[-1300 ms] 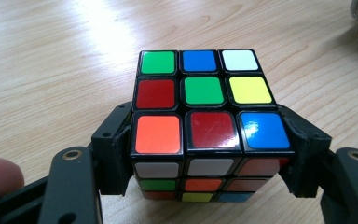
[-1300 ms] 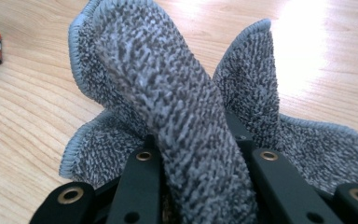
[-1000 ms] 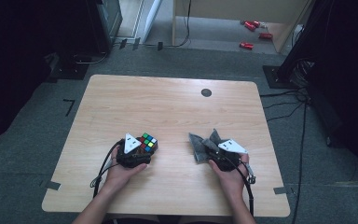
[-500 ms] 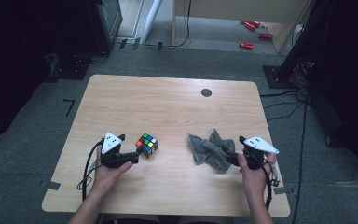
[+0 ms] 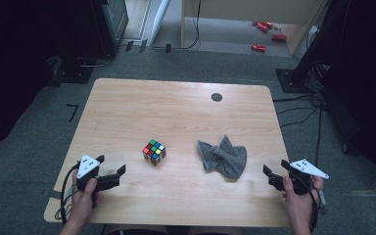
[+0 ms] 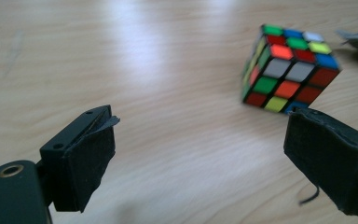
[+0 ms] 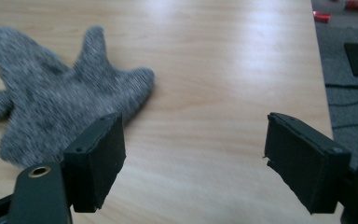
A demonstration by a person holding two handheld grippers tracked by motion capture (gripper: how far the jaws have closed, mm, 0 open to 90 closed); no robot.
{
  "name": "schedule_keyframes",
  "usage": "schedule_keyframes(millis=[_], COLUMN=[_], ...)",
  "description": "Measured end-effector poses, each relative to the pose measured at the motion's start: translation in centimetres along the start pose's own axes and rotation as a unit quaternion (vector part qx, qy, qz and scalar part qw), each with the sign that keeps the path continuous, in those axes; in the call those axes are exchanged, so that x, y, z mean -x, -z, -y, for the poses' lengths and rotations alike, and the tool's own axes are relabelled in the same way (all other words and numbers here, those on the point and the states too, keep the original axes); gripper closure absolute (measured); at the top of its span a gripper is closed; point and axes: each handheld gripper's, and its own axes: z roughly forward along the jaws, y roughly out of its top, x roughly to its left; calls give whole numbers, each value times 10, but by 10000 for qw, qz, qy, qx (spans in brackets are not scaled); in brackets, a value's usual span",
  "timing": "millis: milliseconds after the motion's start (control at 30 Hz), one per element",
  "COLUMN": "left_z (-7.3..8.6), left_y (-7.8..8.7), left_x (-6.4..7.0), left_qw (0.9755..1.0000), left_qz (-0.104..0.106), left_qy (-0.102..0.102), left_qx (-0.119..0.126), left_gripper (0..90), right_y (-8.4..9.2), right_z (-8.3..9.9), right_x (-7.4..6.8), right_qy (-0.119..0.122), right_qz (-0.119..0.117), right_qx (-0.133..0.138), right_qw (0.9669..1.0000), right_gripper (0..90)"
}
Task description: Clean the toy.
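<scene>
Jaws of both grippers stand apart with nothing between them. On the left gripper (image 5: pixel 113 177) they have just been opening; the puzzle cube (image 5: pixel 154 152) sits on the table (image 5: pixel 176 107) just beyond it. The right gripper (image 5: pixel 272 177) spread its 2 jaws too, with the grey cloth (image 5: pixel 223 157) lying between it and the cube, apart from both.

Black hand-held gripper (image 5: pixel 112 176), grey triangular plate, cable
</scene>
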Motion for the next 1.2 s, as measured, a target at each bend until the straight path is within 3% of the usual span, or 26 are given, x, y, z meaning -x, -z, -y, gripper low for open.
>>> schedule_keyframes(millis=[367, 467, 567, 667, 933, 1000, 1067, 1200], left_z=[28, 30, 32, 33, 33, 33, 33, 33], left_y=[26, 27, 24, 20, 20, 20, 20, 20], left_x=[-36, -39, -40, -37, -36, -36, -36, -36], left_qw=[9964, 9940, 9913, 9890, 9889, 9889, 9889, 9889], left_qz=[-628, -854, -851, -916, -915, -914, -914, -914], left_qy=[245, 119, 112, -28, -51, -52, -50, -47], left_qx=[-508, -677, -996, -1165, -1171, -1172, -1172, -1171], left_gripper=[93, 93, 94, 94, 94, 94, 94, 94], right_y=[9, 8, 4, 2, 0, -1, -2, -2], right_z=[33, 38, 42, 42, 42, 42, 41, 41], right_x=[15, 13, 9, 4, 1, 1, 3, 3], right_qy=[27, 86, 171, 405, 386, 369, 268, 261], right_qz=[151, 158, 175, 264, 309, 344, 467, 480], right_qx=[-498, -629, -752, -797, -799, -846, -895, -893], right_qw=[9986, 9979, 9969, 9956, 9956, 9951, 9945, 9945], right_gripper=[205, 205, 202, 200, 186, 104, 88, 88])
